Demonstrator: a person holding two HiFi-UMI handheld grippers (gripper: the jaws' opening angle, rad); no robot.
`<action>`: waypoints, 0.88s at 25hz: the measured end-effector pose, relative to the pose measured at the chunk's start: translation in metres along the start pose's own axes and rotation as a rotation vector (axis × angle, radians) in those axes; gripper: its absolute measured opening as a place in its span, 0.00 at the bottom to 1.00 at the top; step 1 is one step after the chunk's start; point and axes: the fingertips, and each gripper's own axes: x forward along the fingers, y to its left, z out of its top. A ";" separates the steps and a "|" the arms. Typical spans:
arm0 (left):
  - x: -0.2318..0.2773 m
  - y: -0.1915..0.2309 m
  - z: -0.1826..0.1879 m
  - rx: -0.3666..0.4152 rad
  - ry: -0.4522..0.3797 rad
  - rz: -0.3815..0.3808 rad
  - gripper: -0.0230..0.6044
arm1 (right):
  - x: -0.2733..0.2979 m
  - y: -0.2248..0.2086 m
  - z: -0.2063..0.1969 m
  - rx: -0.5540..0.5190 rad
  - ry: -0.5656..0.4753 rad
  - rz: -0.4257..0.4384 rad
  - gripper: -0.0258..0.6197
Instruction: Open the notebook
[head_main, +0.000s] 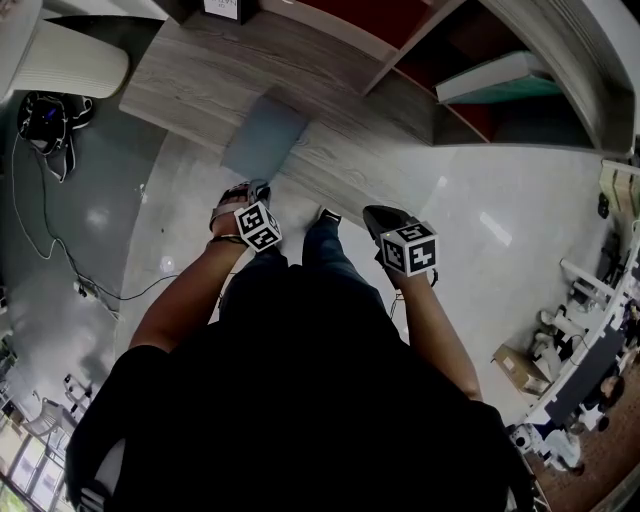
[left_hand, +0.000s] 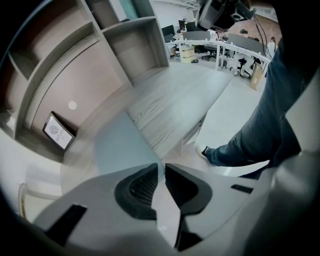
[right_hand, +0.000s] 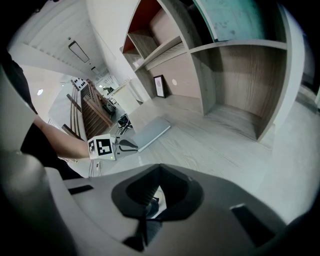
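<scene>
Notebook (head_main: 265, 138) closed, grey cover up, flat on the wooden desk (head_main: 190, 70), close to the desk's front edge. Cover not yet lifted.

Left gripper (left_hand: 161, 169): I have it pointed steeply down at the notebook's near corner. Jaws narrowed to a thin slit, pads not meeting, and I see nothing clamped between them. In the right gripper view its tips sit just beside that corner. I cannot tell whether they touch it.

Right gripper (right_hand: 160, 170): off to the side over the pale floor, just in front of the desk edge and apart from the notebook. Jaws clenched tip to tip, empty. Floor shows through the hollow behind the tips.

Surroundings: shelving (right_hand: 235, 75) rises along the back of the desk. A small framed picture (left_hand: 58, 132) leans at the back, well apart from the notebook. The person's shoe (left_hand: 201, 151) stands on the floor by the desk front.
</scene>
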 end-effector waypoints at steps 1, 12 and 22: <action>-0.002 0.001 0.000 0.000 -0.002 0.000 0.12 | 0.000 0.000 0.001 0.001 -0.003 0.001 0.04; -0.022 0.012 0.005 -0.021 -0.046 -0.009 0.07 | -0.004 0.011 0.012 -0.023 -0.023 -0.007 0.04; -0.045 0.028 0.007 -0.067 -0.088 -0.030 0.06 | -0.013 0.023 0.016 -0.043 -0.045 -0.021 0.04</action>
